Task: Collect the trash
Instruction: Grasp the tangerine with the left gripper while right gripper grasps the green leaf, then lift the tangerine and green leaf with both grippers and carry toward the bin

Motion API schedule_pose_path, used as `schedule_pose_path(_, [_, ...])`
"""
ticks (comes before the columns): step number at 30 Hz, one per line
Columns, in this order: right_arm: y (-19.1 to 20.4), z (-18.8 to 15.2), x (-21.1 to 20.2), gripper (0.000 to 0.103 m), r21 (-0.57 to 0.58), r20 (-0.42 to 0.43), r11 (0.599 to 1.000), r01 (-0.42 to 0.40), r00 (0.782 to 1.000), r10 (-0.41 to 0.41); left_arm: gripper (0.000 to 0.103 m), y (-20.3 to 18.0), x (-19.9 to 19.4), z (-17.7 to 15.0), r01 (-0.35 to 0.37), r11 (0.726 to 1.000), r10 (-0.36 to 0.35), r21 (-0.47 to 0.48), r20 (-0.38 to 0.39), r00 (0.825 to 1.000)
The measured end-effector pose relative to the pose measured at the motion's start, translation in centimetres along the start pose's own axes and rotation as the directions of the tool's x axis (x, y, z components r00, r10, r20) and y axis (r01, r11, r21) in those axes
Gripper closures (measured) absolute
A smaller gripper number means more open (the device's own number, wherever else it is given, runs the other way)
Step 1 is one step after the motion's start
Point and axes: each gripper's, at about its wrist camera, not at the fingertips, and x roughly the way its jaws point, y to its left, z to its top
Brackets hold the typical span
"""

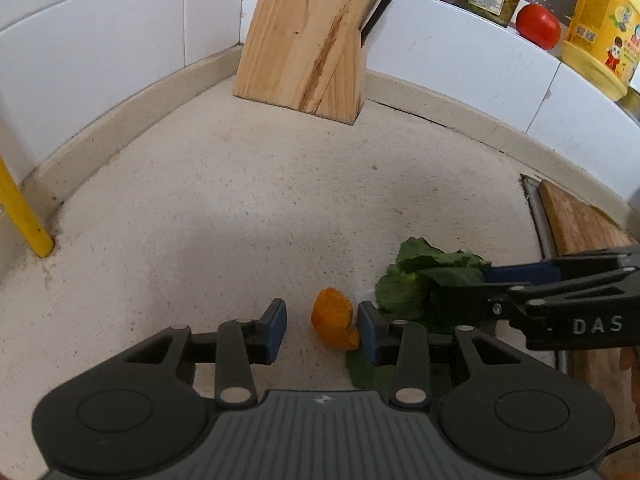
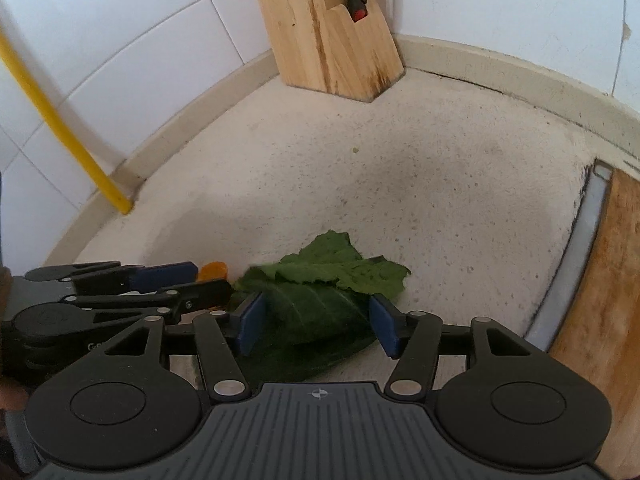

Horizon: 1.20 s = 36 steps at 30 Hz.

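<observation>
A piece of orange peel (image 1: 334,322) lies on the beige counter (image 1: 240,200) between the blue pads of my left gripper (image 1: 322,328). It sits close to the right pad (image 1: 368,328), with a clear gap to the left pad, and the jaws stand open around it. Just to its right lies a pile of green leaves (image 1: 420,280). My right gripper (image 2: 316,328) straddles the leaves (image 2: 320,300), its jaws open and wide, the pads not pressing. The right gripper (image 1: 488,282) reaches in from the right. The left gripper (image 2: 192,280) and the peel (image 2: 214,270) show at the left edge.
A wooden knife block (image 1: 304,40) stands in the tiled corner. A yellow pipe (image 1: 24,208) rises at the left wall. A wooden cutting board (image 1: 580,220) lies at the right behind a metal strip. Jars, a tomato (image 1: 538,26) and a yellow bottle (image 1: 604,28) sit on the ledge.
</observation>
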Motion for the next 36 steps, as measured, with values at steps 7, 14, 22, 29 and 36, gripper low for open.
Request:
schedule_pose_path(7, [0.5,0.5,0.6,0.073,-0.058,0.007,0.997,0.056,0.998,-0.056,0.087,0.2,-0.2,0.0,-0.035,0.999,0.035,-0.001,0.009,0.999])
schedule_pose_path(14, [0.1,1.2,0.1,0.091,-0.031,0.034,0.999,0.014,0.999,-0.013,0.087,0.2,-1.0,0.1,-0.065,0.998,0.065,0.007,0.037,0.997])
schedule_pose_path(22, [0.8,2.5,0.2,0.094,-0.032,0.065,0.999,-0.011,0.998,0.013,0.087,0.5,-1.7,0.3,-0.098,0.995,0.098,-0.002,0.062,0.993])
schedule_pose_path(29, [0.5,2.9,0.5,0.095,-0.023,0.079,1.0,-0.01,0.997,0.011,0.087,0.5,-1.6,0.1,-0.122,0.993,0.122,-0.006,0.06,0.991])
schedule_pose_path(36, [0.2,3.5,0.1,0.096,0.006,0.104,0.999,-0.052,0.993,0.051,0.087,0.5,-1.8,0.2,-0.127,0.992,0.128,-0.014,0.072,0.989])
